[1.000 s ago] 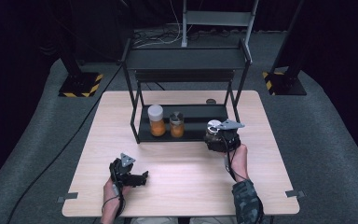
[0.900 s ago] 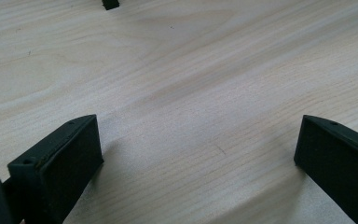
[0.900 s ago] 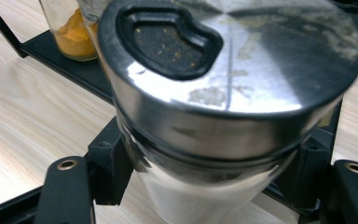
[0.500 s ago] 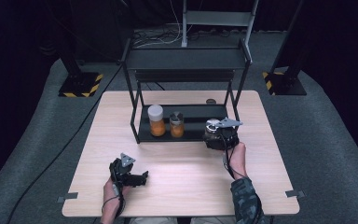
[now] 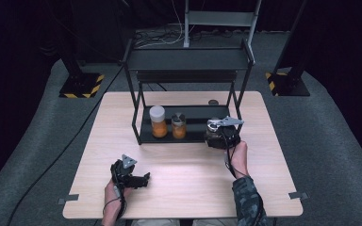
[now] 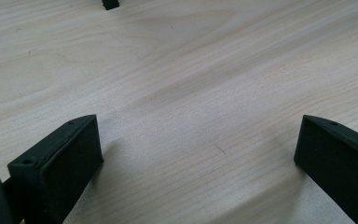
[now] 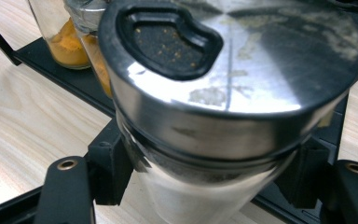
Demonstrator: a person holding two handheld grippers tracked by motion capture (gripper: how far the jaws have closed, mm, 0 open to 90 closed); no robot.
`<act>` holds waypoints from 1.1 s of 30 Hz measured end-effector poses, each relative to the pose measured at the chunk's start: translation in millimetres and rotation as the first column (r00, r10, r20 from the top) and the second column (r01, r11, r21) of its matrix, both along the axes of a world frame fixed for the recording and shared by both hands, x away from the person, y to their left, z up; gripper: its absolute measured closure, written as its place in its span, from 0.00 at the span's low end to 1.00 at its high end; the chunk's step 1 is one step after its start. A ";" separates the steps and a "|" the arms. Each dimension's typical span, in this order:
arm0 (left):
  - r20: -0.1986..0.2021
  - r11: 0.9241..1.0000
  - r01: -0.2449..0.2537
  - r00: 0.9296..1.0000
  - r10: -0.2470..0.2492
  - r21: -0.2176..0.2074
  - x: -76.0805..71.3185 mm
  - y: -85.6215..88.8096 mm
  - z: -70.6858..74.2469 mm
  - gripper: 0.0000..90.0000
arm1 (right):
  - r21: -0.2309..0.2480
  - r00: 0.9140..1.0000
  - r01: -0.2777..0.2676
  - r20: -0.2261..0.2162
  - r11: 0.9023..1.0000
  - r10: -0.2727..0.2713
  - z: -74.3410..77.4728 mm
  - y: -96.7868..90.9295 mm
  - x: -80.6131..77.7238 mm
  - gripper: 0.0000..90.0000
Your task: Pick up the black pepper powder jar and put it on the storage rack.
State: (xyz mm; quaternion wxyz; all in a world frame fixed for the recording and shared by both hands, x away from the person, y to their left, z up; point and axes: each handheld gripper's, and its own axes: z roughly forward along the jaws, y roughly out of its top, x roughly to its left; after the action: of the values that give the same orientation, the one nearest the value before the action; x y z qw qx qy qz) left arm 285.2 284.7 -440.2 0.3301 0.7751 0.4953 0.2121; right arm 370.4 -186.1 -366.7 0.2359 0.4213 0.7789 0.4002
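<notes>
No readable text, no labels, no brands, no numbers on anything in view

Black two-jaw left gripper (image 5: 143,179) and right gripper (image 5: 215,136), each topped with grey triangular plate, black cable trailing. Brass screw eyelets on jaw arms. Camouflage sleeve (image 5: 247,200) on right forearm.

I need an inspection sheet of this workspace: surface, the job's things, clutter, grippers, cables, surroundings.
Surface: light wooden table, bare at the front.
Job's things: steel-lidded jar held at the lower shelf of the black rack; two orange-filled jars stand on that shelf.
Clutter: small dark round thing behind the rack.
Grippers: right gripper shut on the steel-lidded jar; left gripper open, fingers over bare wood.
Cables: one trails from each gripper; more on the floor behind.
Surroundings: grey floor mat, dark room, stand bases with yellow-black stripes.
</notes>
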 end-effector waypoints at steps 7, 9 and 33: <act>0.001 1.000 -0.001 1.000 0.001 -0.002 -0.1 0.0 -0.3 0.00 | -0.006 1.000 -0.004 0.000 1.000 0.004 0.9 2.7 2.8 0.34; 0.001 1.000 -0.001 1.000 0.001 -0.002 -0.1 0.0 -0.3 0.00 | -0.006 1.000 -0.003 -0.001 1.000 0.003 1.4 3.5 3.6 0.34; 0.000 1.000 0.000 1.000 0.000 0.000 0.0 0.0 0.0 0.00 | -0.002 1.000 -0.002 -0.004 1.000 0.002 6.2 6.4 15.3 0.34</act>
State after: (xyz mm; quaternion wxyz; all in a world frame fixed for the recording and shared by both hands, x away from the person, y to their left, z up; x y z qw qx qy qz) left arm 285.3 284.7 -440.2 0.3301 0.7752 0.4952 0.2120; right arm 385.7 -179.6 -360.4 0.2345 0.4213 0.7800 0.3989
